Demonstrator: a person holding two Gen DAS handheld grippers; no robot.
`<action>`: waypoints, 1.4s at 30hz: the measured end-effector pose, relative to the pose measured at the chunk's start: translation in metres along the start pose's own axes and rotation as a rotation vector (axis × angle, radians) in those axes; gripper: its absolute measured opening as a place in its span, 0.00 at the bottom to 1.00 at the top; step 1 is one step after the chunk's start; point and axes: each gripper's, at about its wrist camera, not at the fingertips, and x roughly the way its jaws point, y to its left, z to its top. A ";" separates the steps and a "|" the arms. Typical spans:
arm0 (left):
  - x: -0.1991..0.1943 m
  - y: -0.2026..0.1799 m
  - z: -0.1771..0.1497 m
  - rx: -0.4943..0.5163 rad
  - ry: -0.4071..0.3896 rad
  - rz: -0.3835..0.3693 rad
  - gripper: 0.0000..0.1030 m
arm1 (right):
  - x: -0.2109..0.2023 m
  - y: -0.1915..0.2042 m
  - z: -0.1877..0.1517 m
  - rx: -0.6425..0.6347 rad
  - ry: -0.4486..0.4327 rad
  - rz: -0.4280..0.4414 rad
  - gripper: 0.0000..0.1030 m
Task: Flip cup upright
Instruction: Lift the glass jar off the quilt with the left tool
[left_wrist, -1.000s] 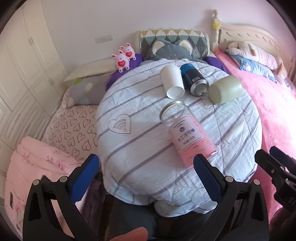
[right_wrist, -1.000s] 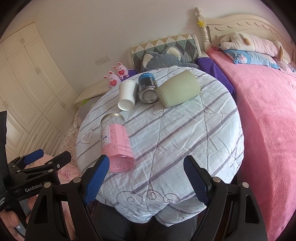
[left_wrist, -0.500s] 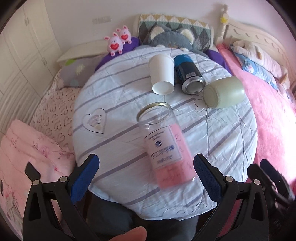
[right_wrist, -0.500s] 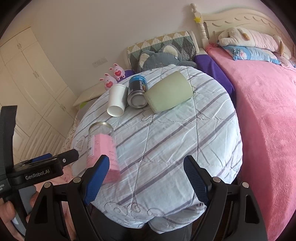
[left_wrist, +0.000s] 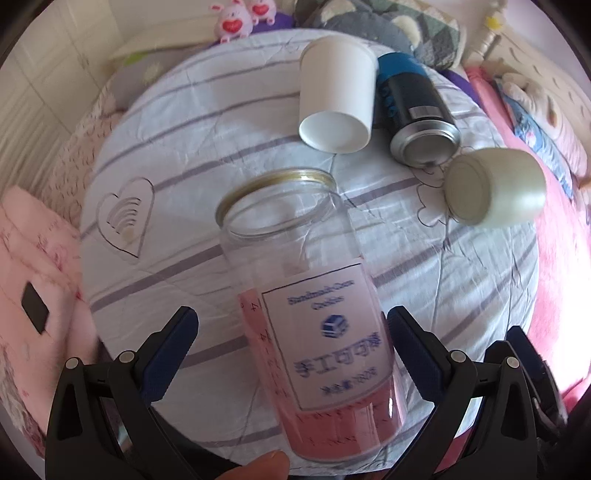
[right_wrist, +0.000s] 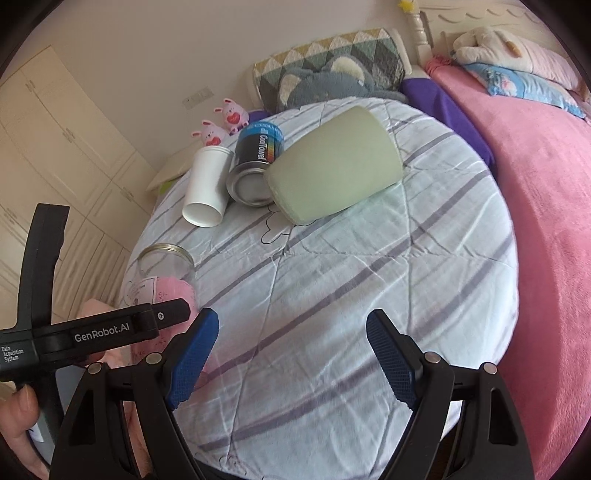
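A clear jar with a pink lower half and a white label (left_wrist: 317, 306) lies on its side on the round striped table (left_wrist: 192, 122), its open mouth pointing away from me. My left gripper (left_wrist: 291, 328) is open, its blue fingers on either side of the jar's pink end, not touching it. The jar also shows in the right wrist view (right_wrist: 162, 280), partly behind the left gripper's body. My right gripper (right_wrist: 291, 343) is open and empty over the table's near edge.
A white paper cup (left_wrist: 336, 96), a blue-black can (left_wrist: 417, 114) and a pale green cup (left_wrist: 495, 184) lie on their sides at the far side of the table. A pink bed (right_wrist: 554, 206) is to the right, plush toys and pillows behind, wardrobes to the left.
My left gripper has moved forward and down over the table until its fingers straddle the jar's pink end. My right gripper has come a little closer to the table.
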 end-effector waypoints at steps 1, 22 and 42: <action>0.003 0.002 0.002 -0.018 0.014 -0.014 1.00 | 0.003 -0.001 0.002 0.000 0.005 0.002 0.81; 0.004 -0.031 -0.008 0.373 0.035 0.004 0.79 | 0.000 -0.003 -0.001 0.034 0.005 -0.013 0.81; -0.008 -0.001 -0.018 0.207 -0.063 0.073 0.91 | -0.013 0.001 -0.007 0.041 -0.015 -0.022 0.81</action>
